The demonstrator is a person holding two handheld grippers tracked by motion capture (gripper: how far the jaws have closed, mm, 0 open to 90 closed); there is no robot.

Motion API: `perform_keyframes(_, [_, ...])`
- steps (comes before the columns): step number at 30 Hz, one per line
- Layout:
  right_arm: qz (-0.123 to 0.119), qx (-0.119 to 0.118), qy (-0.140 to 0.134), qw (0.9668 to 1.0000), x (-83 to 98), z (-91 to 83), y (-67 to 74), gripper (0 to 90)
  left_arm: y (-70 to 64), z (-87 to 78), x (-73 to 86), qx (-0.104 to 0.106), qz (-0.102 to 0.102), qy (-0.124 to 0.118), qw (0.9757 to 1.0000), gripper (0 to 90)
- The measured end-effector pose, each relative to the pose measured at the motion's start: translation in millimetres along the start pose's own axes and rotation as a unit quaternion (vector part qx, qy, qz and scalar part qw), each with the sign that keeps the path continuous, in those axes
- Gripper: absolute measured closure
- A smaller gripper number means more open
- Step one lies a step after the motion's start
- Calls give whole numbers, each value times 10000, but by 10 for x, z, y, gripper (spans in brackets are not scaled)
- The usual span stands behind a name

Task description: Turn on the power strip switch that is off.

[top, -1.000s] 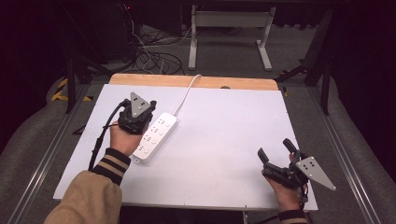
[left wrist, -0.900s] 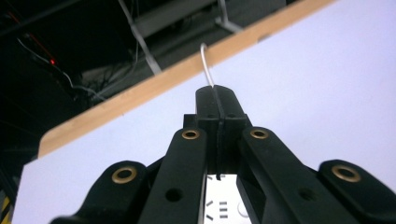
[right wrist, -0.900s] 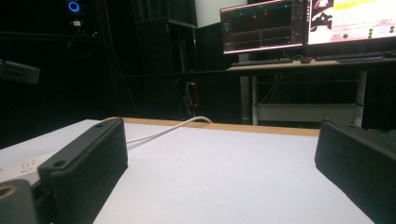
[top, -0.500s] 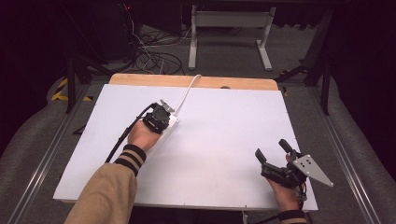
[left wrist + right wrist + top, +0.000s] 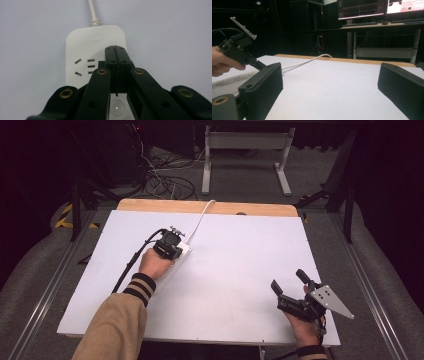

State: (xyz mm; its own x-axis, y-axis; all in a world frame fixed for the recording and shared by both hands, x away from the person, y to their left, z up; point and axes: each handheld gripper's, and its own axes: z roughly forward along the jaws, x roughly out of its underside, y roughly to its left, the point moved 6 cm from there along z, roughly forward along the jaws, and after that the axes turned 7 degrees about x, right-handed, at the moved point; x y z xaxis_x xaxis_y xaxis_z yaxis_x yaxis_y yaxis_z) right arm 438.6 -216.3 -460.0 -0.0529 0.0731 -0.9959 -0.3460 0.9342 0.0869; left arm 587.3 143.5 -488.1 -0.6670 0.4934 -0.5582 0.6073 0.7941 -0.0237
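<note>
Lowered, left hand-held gripper [image 5: 115,53] apparently hides the power strip's [image 5: 82,47] switch.

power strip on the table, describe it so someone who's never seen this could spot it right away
On the white table, look left of centre, just under the left gripper, whose shut jaws point down at it. The power strip lies flat there, a white rounded bar with socket slots, and its pale cord runs off toward the wooden far edge.

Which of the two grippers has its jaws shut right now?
The left gripper, poised over the white power strip near its cord end; its jaws are pressed together. The right gripper, at the table's near right, has jaws spread wide.
</note>
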Motion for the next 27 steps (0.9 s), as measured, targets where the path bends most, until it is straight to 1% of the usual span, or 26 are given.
perform_keyframes(1, [4, -13, 14, 10000, 4, 2, 5, 65, -3, 6, -1, 31, -48, -16, 10000, 900])
perform_keyframes(3, [10, -12, 35, 10000, 9, 4, 9, 68, -1, 12, -3, 31, -45, -33, 10000, 900])
perform_keyframes(4, [7, -9, 35, 10000, 9, 2, 6, 68, -10, 19, 0, -22, -80, -13, 10000, 900])
perform_keyframes(5, [13, -4, 31, 10000, 8, -1, 3, 68, -10, 23, 0, -13, -115, -15, 9999, 900])
perform_keyframes(7, [27, 25, 36, 10000, 7, -8, -8, 69, -13, 25, 2, -29, -119, -6, 9999, 900])
perform_keyframes(8, [26, 18, 19, 10000, 3, -12, -9, 68, -15, 28, 3, -64, -163, -7, 9998, 900])
perform_keyframes(12, [31, 21, -4, 10000, -7, -34, -5, 69, -23, 32, 10, -101, -156, -7, 9998, 900])
perform_keyframes(15, [18, 32, -10, 10000, -10, -38, -2, 70, -22, 36, 10, -94, -200, -11, 9998, 900])
perform_keyframes(16, [27, 37, 3, 10000, -8, -34, 0, 70, -27, 40, 8, -147, -178, 1, 9997, 900])
perform_keyframes(18, [22, 41, 10, 10000, -5, -29, 6, 70, -30, 41, 8, -166, -204, -9, 9997, 900])
perform_keyframes(24, [14, 12, 19, 10000, -4, -31, 21, 71, -28, 46, 15, -134, -229, -17, 9996, 900])
perform_keyframes(25, [16, 19, 18, 10000, -6, -33, 21, 71, -30, 54, 15, -99, -237, -49, 9997, 900])
perform_keyframes(26, [13, 18, 15, 10000, -7, -33, 21, 72, -21, 65, 11, -53, -340, -130, 9993, 900])
perform_keyframes(27, [14, 19, 15, 10000, -7, -32, 21, 72, -23, 77, 5, -105, -334, -183, 9992, 900])
